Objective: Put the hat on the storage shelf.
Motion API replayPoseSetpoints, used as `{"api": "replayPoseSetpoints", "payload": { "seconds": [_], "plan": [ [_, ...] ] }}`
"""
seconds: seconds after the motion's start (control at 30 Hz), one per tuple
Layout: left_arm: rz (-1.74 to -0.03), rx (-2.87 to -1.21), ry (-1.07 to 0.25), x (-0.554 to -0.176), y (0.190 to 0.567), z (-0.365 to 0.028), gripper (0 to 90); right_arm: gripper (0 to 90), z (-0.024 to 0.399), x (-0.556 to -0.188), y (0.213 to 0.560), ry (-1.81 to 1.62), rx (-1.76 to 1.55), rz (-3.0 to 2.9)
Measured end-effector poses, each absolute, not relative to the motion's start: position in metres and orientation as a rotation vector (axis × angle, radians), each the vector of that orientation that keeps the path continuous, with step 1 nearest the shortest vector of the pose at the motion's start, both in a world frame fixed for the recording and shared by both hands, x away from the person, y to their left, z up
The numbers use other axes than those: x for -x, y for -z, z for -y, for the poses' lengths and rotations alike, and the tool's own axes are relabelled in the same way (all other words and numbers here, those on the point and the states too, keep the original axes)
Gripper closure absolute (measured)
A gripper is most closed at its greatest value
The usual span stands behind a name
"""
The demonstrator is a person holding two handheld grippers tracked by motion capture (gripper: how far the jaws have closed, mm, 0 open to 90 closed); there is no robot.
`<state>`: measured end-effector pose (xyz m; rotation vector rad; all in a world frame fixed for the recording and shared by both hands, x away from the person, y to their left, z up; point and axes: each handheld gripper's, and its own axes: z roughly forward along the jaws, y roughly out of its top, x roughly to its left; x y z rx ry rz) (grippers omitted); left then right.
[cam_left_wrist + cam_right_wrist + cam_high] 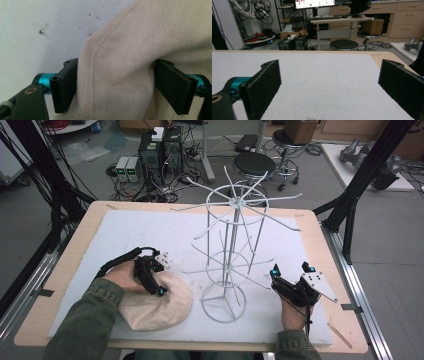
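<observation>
Item: cream cloth cap [159, 305], lying on the white mat [150, 227] near the bench's [75, 250] front edge, left of centre, just left of the base ring of the white wire rack [231, 255]. Left gripper [159, 289]: tilted down onto the top of the cap, held in the person's left hand [122, 276]. In the left gripper view the claw [115, 87] stands wide, a raised fold of the cream cloth [117, 75] between the two black pads [66, 85]; the fabric fills the gap and lies against both pads' inner faces, but whether the pads actually press on it cannot be told. A stitched seam runs down the fold beside the left-hand pad. The lower part of the fold is cut off by the bottom edge of that view, and the rest of the cap runs out at the right and top. Right gripper [291, 271]: held in the right hand [295, 312] near the bench's front right corner, on the mat, well apart from the cap and just right of the rack's base. In the right gripper view its claw [329, 82] is wide, nothing between the pads, bare mat beyond. Wire rack: upright, centre of the bench, thin arms spread at the top; the finer arms are hard to make out against the mat. Cap's brim: not distinguishable; its near edge is partly covered by the left sleeve [87, 320].
</observation>
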<state>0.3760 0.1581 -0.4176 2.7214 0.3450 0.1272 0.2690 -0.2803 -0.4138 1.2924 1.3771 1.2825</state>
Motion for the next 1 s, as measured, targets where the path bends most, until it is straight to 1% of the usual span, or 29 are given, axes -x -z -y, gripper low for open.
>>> {"api": "replayPoseSetpoints", "payload": {
  "seconds": [0.07, 0.1, 0.13, 0.23, 0.3, 0.33, 0.37, 0.43, 0.53, 0.57, 0.67, 0.77, 0.83, 1.0],
  "plan": [
    [-0.34, -2.724, -0.128, -0.375, 0.417, -0.158, 24.7, 3.7, 0.281, -0.269, 0.414, -1.283, -1.291, -1.375],
    [-0.328, -2.722, -0.126, -0.374, 0.416, -0.158, 27.3, 3.7, 0.281, -0.269, 0.414, -1.286, -1.291, -1.375],
    [-0.315, -2.724, -0.131, -0.372, 0.415, -0.157, 33.2, 3.7, 0.281, -0.269, 0.414, -1.291, -1.299, -1.371],
    [-0.3, -2.732, -0.153, -0.37, 0.414, -0.156, 36.4, 3.7, 0.282, -0.269, 0.414, -1.291, -1.302, -1.368],
    [-0.303, -2.731, -0.158, -0.37, 0.413, -0.157, 40.9, 3.7, 0.282, -0.269, 0.413, -1.295, -1.304, -1.366],
    [-0.305, -2.734, -0.162, -0.37, 0.412, -0.158, 50.6, 3.7, 0.282, -0.268, 0.413, -1.294, -1.303, -1.365],
    [-0.296, -2.733, -0.168, -0.37, 0.412, -0.159, 50.6, 3.7, 0.282, -0.268, 0.413, -1.294, -1.303, -1.365],
    [-0.291, -2.726, -0.174, -0.371, 0.412, -0.161, 62.5, 3.7, 0.282, -0.269, 0.413, -1.293, -1.303, -1.366],
    [-0.262, -2.729, -0.209, -0.37, 0.411, -0.161, 72.5, 3.7, 0.282, -0.269, 0.414, -1.292, -1.307, -1.373],
    [-0.247, -2.731, -0.232, -0.367, 0.41, -0.161, 74.5, 3.7, 0.282, -0.269, 0.414, -1.292, -1.308, -1.373],
    [-0.249, -2.723, -0.238, -0.366, 0.41, -0.162, 77.6, 3.7, 0.282, -0.269, 0.414, -1.291, -1.302, -1.37],
    [-0.247, -2.716, -0.255, -0.365, 0.409, -0.162, 78.3, 3.7, 0.282, -0.269, 0.414, -1.29, -1.301, -1.368],
    [-0.239, -2.722, -0.294, -0.363, 0.408, -0.162, 79.0, 3.7, 0.282, -0.269, 0.414, -1.293, -1.301, -1.367],
    [-0.253, -2.714, -0.295, -0.362, 0.404, -0.167, 79.1, 3.7, 0.282, -0.269, 0.413, -1.296, -1.301, -1.365]
  ]
}}
